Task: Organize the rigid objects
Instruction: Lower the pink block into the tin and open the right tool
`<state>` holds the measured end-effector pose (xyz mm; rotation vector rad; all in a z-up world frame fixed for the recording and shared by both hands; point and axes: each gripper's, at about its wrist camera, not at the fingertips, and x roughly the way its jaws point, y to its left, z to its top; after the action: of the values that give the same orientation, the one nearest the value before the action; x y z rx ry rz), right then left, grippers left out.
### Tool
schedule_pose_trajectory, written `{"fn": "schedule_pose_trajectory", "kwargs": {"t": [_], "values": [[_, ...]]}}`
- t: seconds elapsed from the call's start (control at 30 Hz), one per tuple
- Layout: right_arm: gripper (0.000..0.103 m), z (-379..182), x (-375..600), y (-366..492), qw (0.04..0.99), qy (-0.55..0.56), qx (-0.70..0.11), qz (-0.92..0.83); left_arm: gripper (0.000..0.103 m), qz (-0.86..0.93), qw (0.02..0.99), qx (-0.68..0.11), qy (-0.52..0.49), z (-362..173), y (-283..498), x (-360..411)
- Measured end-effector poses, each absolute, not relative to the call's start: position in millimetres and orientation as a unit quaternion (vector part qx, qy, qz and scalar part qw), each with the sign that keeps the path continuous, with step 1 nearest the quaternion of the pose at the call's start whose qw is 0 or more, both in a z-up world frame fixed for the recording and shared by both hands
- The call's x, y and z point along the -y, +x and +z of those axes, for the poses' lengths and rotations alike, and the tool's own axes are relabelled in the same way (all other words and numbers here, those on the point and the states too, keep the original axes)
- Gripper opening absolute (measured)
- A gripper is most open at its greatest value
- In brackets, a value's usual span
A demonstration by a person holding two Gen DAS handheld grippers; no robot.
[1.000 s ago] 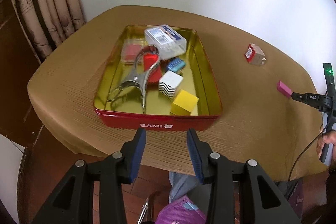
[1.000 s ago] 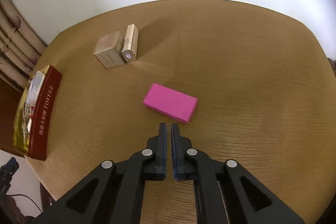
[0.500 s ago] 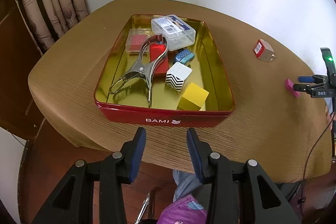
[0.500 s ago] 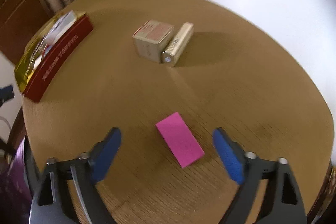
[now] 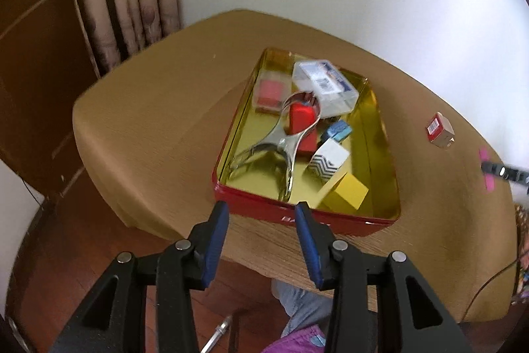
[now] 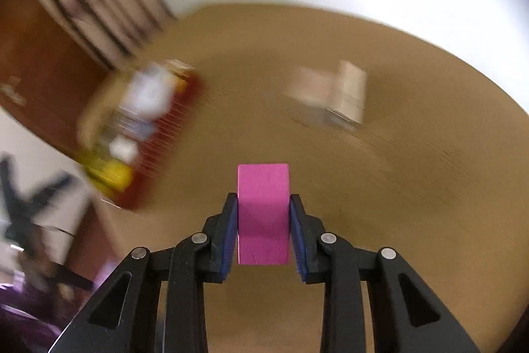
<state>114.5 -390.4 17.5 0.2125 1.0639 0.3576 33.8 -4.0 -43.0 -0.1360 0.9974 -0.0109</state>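
Closing my right gripper (image 6: 263, 222) on the pink block (image 6: 263, 214) with my left gripper (image 5: 261, 229) half-open and empty, I count roughly 7 items already in the red tin (image 5: 383, 225), while 2 beige boxes (image 6: 334, 95) wait beyond.

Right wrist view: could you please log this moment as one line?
right tool: closing on pink rectangular block | left tool: open, empty | red metal tin: unreached
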Motion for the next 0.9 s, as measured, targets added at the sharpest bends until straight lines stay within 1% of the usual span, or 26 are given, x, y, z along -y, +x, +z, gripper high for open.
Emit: {"fn": "schedule_pose_trajectory", "kwargs": {"t": [0.1, 0.23, 0.33, 0.43, 0.6, 0.73, 0.83, 0.87, 0.9], "values": [[0.028, 29.6, 329.0, 132.4, 0.836, 0.115, -0.491, 0.215, 0.042, 0.002, 0.870, -0.487, -0.068, -48.1, 36.1, -0.8], [0.028, 16.3, 274.9, 158.3, 0.825, 0.136, -0.497, 0.234, 0.043, 0.013, 0.874, -0.482, -0.065, -48.2, 34.0, -4.2], [0.028, -1.1, 248.0, 169.9, 0.818, 0.157, -0.508, 0.219, 0.048, 0.016, 0.870, -0.489, -0.064, -50.9, 35.1, -4.9], [0.028, -20.3, 242.8, 177.3, 0.806, 0.183, -0.522, 0.211, 0.048, 0.007, 0.870, -0.489, -0.066, -52.2, 36.0, -4.4], [0.028, -37.7, 237.6, 181.7, 0.806, 0.178, -0.532, 0.186, 0.052, -0.014, 0.871, -0.487, -0.063, -51.2, 35.6, -1.9], [0.030, -39.5, 233.0, 184.6, 0.812, 0.168, -0.529, 0.180, 0.052, -0.016, 0.872, -0.485, -0.066, -52.4, 36.6, -2.8], [0.031, -35.3, 236.0, 181.7, 0.820, 0.173, -0.515, 0.180, 0.052, -0.001, 0.881, -0.470, -0.059, -50.6, 35.9, -3.5], [0.033, -31.1, 242.5, 176.6, 0.826, 0.184, -0.502, 0.178, 0.052, 0.000, 0.884, -0.463, -0.058, -49.7, 35.6, -3.3], [0.039, -26.5, 252.6, 168.9, 0.837, 0.194, -0.482, 0.170, 0.052, -0.001, 0.889, -0.453, -0.060, -48.5, 34.5, -2.8]]}}
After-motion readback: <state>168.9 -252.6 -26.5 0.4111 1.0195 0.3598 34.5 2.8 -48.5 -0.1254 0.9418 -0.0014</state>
